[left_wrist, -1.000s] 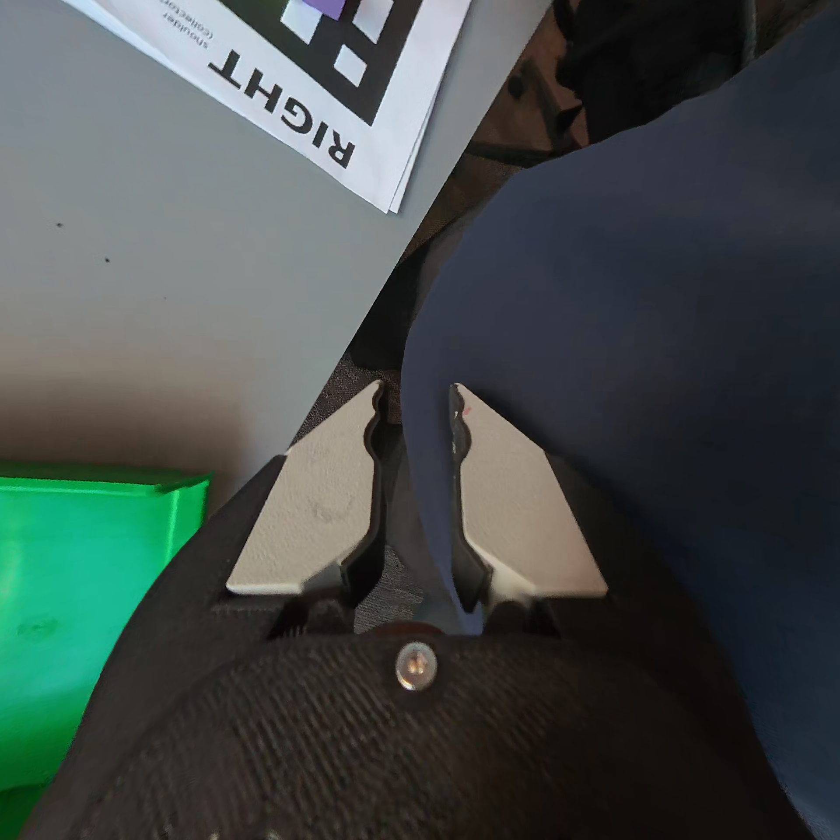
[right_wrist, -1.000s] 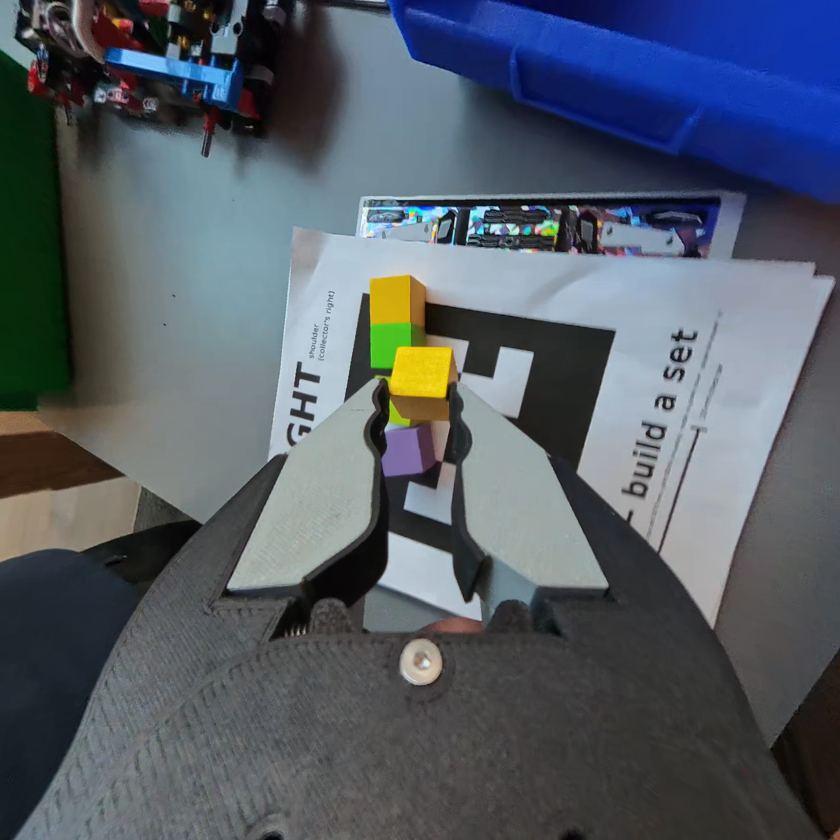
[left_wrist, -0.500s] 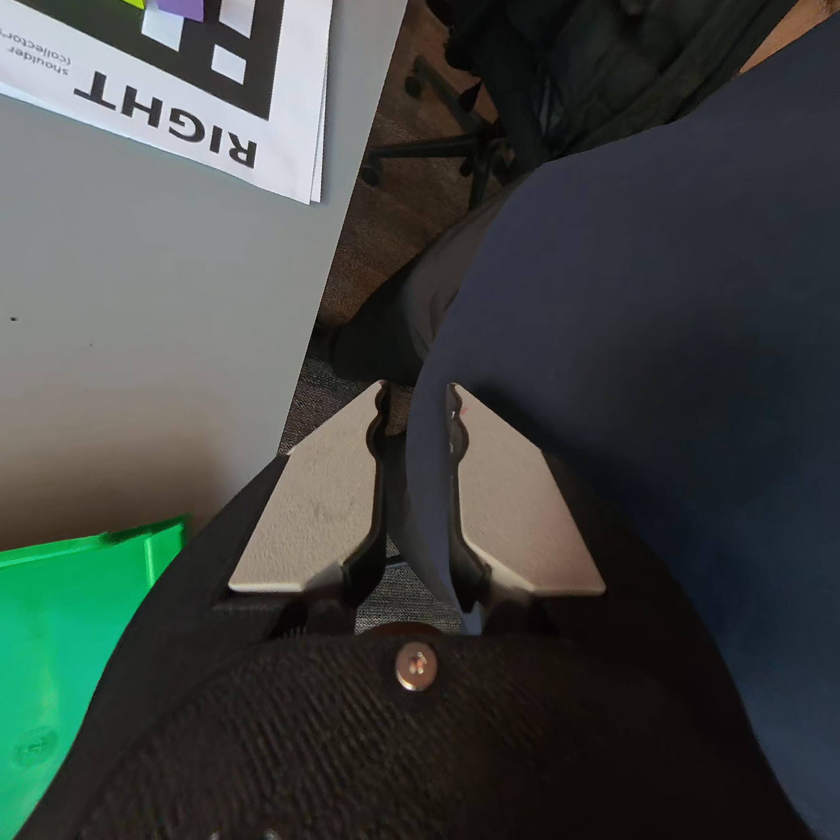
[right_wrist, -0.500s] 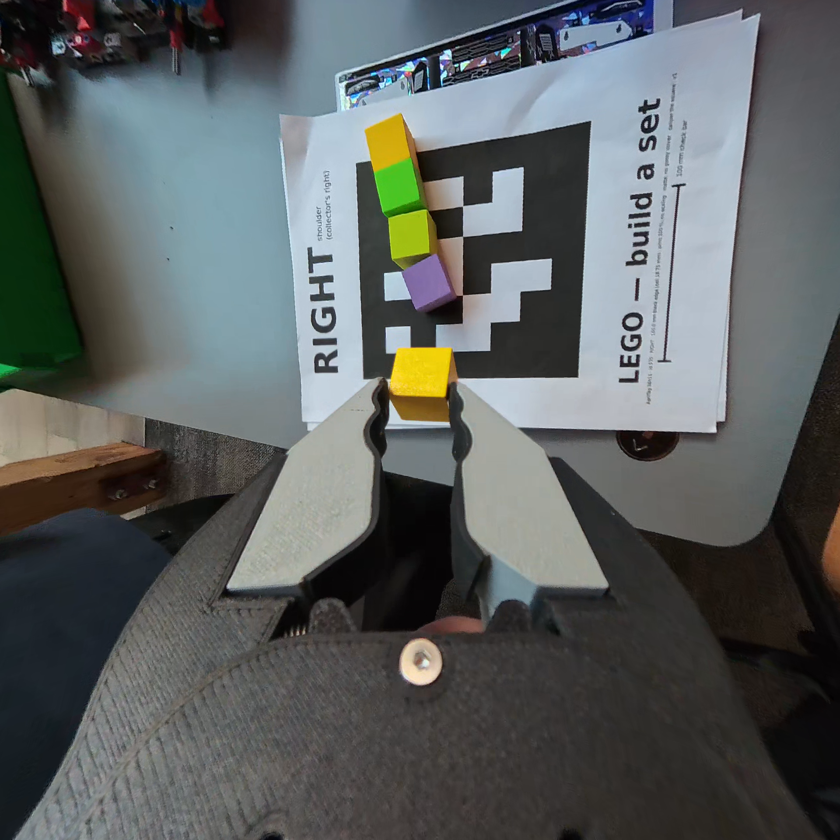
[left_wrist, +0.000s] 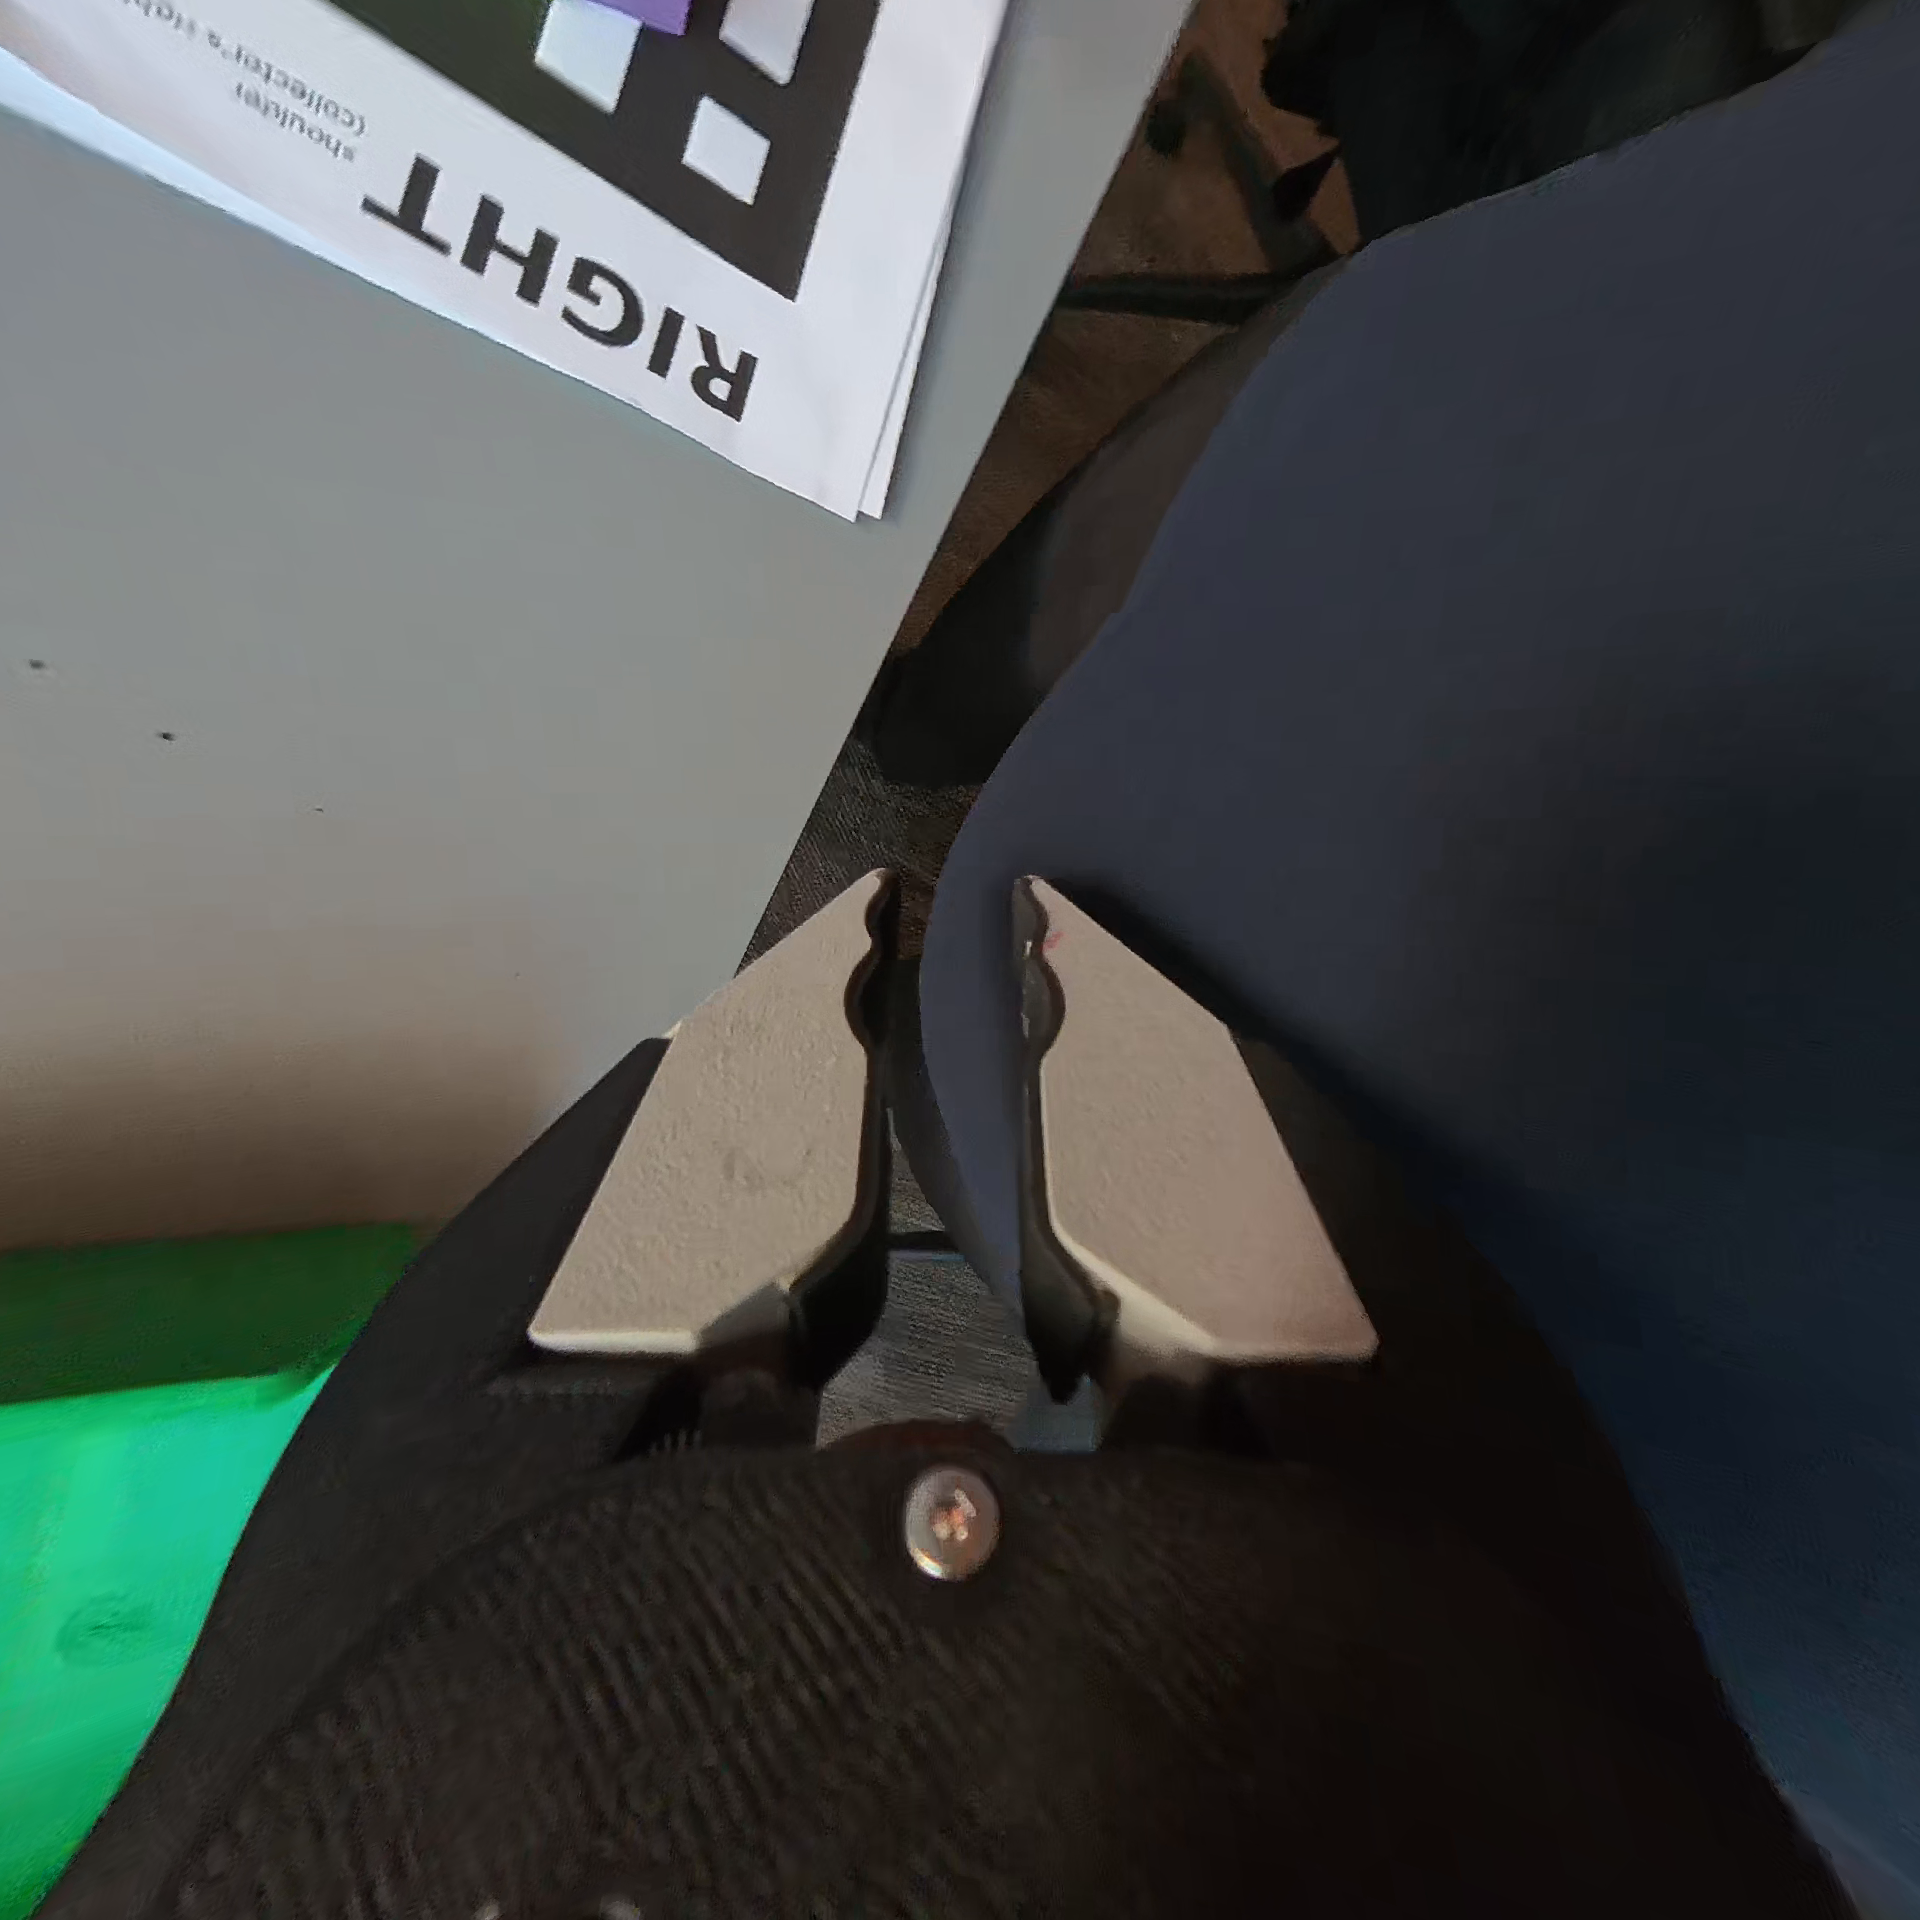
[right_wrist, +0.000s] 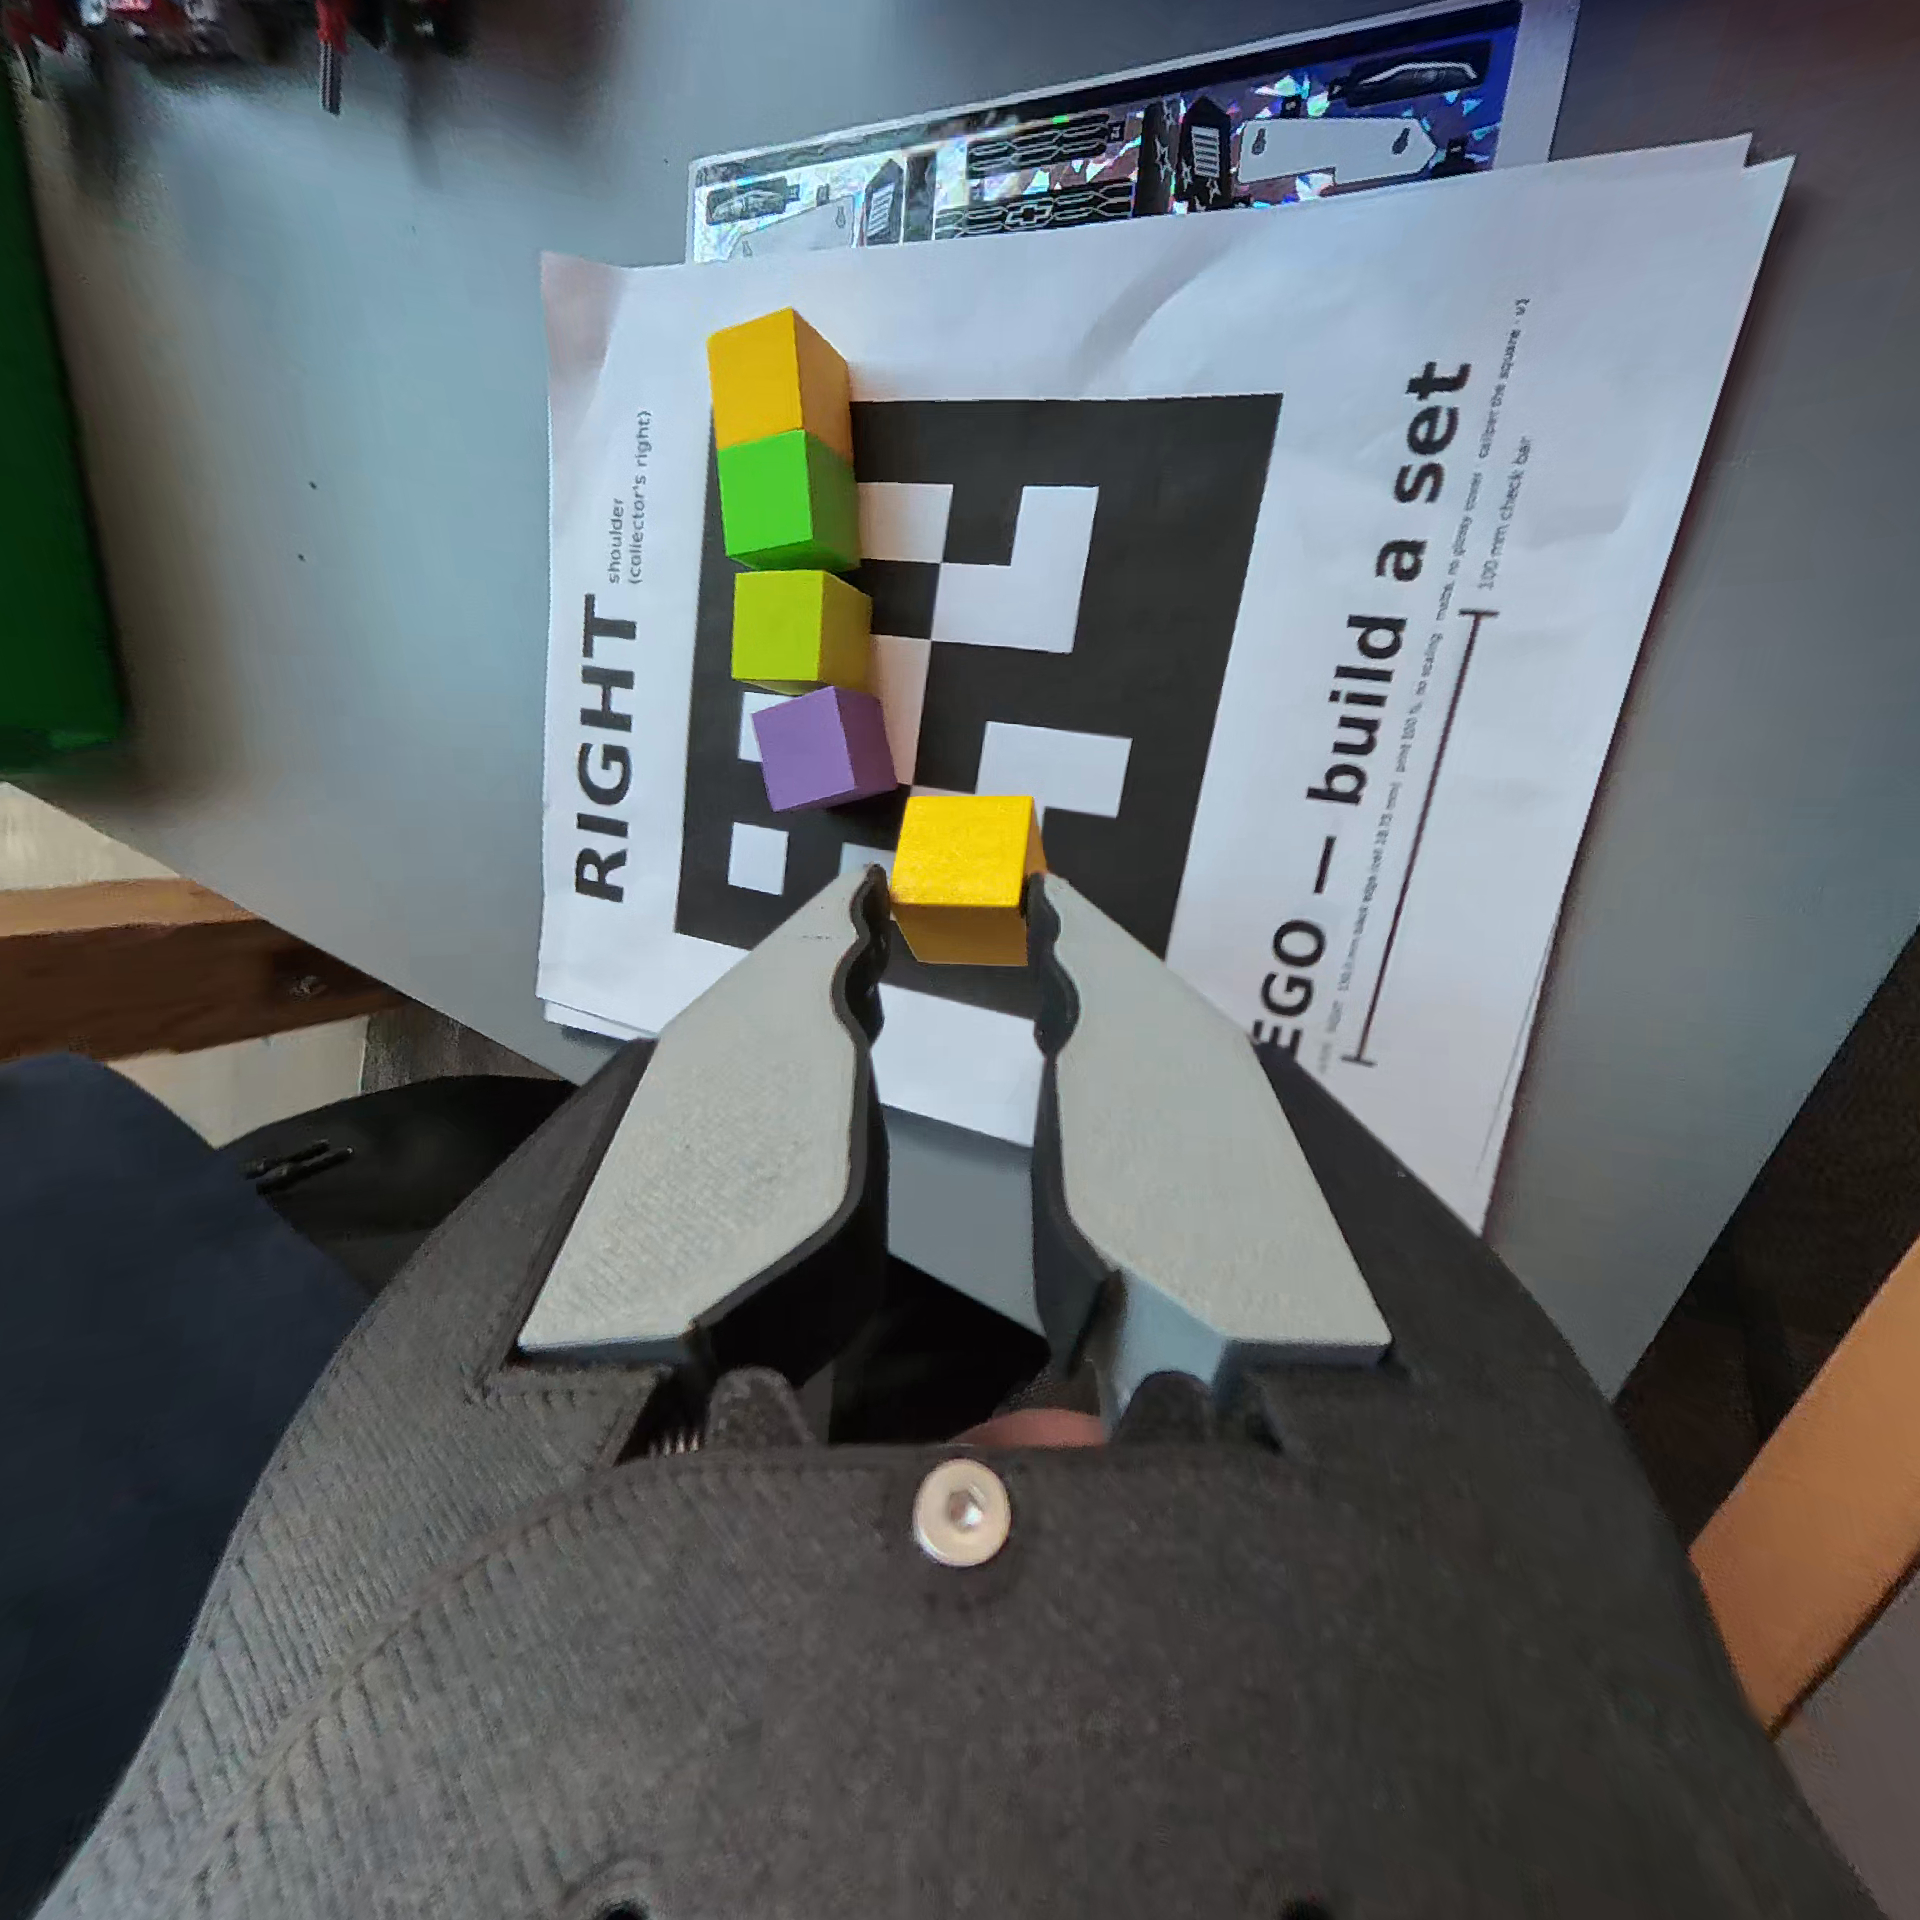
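A yellow cube (right_wrist: 961, 871) is sitting pinched between the right gripper's (right_wrist: 958, 906) pads above the printed sheet (right_wrist: 1351, 436), a purple cube (right_wrist: 821, 750) at ten o'clock. The left gripper (left_wrist: 954, 891) is hanging spread over dark blue fabric (left_wrist: 1455, 727), gripping nothing.

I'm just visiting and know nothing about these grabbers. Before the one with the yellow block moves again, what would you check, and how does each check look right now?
1. Right gripper clamps the yellow cube on both sides: ok.
2. Cube is raised off the printed sheet: cannot tell.
3. Row of cubes, orange, green, lime, in line: ok.
4. Purple cube squared with that row: not ok, twisted.
5. Left gripper empty and away from the cubes: ok, open beside the grey table edge.
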